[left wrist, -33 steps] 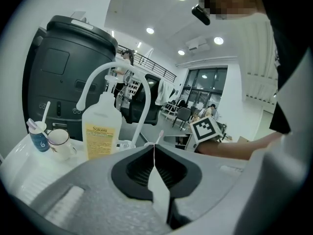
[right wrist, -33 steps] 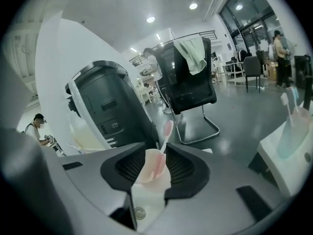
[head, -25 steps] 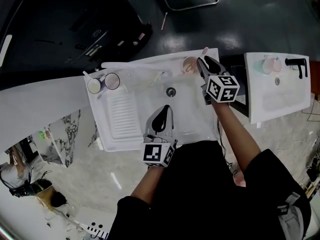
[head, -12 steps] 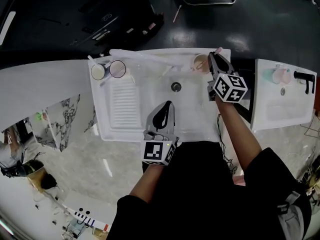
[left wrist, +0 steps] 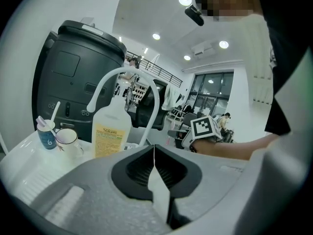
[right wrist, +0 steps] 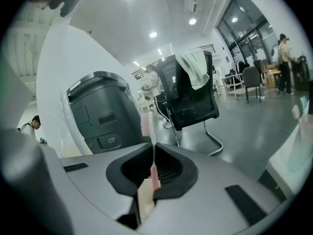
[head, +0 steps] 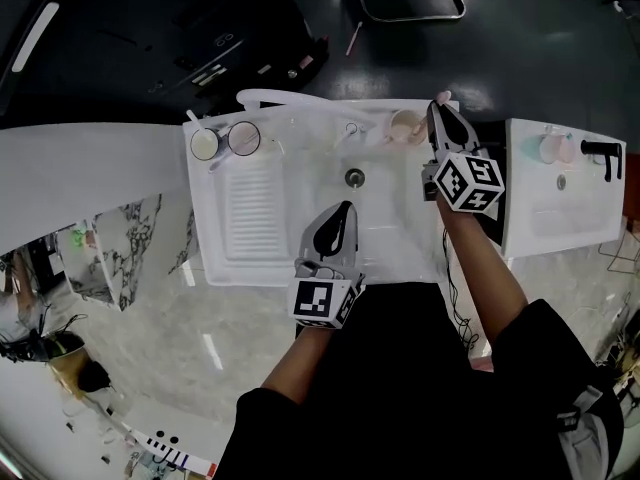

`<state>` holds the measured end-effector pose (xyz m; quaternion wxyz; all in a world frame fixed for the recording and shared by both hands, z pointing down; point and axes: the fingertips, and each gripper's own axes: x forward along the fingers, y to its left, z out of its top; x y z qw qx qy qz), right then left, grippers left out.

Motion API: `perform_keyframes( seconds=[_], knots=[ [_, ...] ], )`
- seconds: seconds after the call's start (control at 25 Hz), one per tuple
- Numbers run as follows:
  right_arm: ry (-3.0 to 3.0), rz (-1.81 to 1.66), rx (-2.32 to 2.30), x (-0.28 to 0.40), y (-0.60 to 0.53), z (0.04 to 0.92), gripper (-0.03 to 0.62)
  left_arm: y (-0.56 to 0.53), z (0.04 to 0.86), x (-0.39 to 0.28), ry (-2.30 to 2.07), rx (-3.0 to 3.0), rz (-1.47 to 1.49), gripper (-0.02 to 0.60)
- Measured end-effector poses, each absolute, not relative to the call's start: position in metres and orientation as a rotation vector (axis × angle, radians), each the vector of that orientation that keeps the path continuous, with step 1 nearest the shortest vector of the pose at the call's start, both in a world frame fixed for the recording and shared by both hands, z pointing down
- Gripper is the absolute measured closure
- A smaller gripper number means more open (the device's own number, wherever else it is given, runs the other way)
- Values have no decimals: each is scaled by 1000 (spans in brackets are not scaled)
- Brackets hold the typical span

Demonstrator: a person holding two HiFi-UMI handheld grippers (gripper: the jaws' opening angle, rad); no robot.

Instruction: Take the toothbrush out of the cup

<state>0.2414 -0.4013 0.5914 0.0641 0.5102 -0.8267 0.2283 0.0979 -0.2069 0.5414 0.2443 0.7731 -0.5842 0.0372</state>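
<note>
Right gripper (head: 437, 108) has just been closing; jaws now pinch the toothbrush (right wrist: 146, 124) on its handle, head up above the jaws; lower handle runs down behind them. Cup (head: 406, 125) sits at the back right corner of the sink (head: 400, 258), just beside the gripper tip; can't tell whether the handle's tail is clear of the rim yet.

Left gripper (head: 345, 210) is pressed together with nothing in it; it hangs over the front of the basin, well apart from the cup.

My read on doing the step well:
- pull along the handle's own line, straight up; a sideways drag would likely lever the tail against the rim and tip the cup;
- hold the squeeze steady; don't swing away until the tail is plainly above the rim;
- nothing is steadying the cup, so go slow; if it lifts with the brush, pause.

Materials and shapes:
- toothbrush: slim, smooth pink plastic, flat narrow handle, pink bristle block; thin enough that it may pivot in the grip;
- pads (right wrist: 168, 169): black, ribbed, some bite on the plastic;
- cup: round, pale peach, looks light, probably plastic; slides easily, I'd guess;
- sink: glossy white, hard, slick; ribbed washboard (head: 250, 208) moulded into the left side; small metal drain (head: 354, 178) in the middle.
</note>
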Motion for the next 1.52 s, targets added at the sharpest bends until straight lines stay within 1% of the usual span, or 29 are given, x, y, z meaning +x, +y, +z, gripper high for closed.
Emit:
perform_keyframes(
  seconds=[0.32,0.6,0.76,1.08,1.28,1.52],
  knots=[
    [-2505,481,1623,245,-357,517,579,-167,503,79,-1593,2186,16,560],
    [-2530,401,1561,199,-287,476,579,-112,477,22,-1658,2188,-49,560],
    [-2566,357,1453,144,-242,467,580,-79,465,-25,-1722,2164,-100,560],
    [-2648,250,1136,1,-140,469,579,7,455,-113,-1838,2107,-192,560],
    [-2631,105,875,-87,-84,493,580,63,461,-163,-1905,2038,-237,560],
    [-2508,-35,589,-153,-39,551,579,111,474,-209,-1989,1909,-303,560]
  ],
)
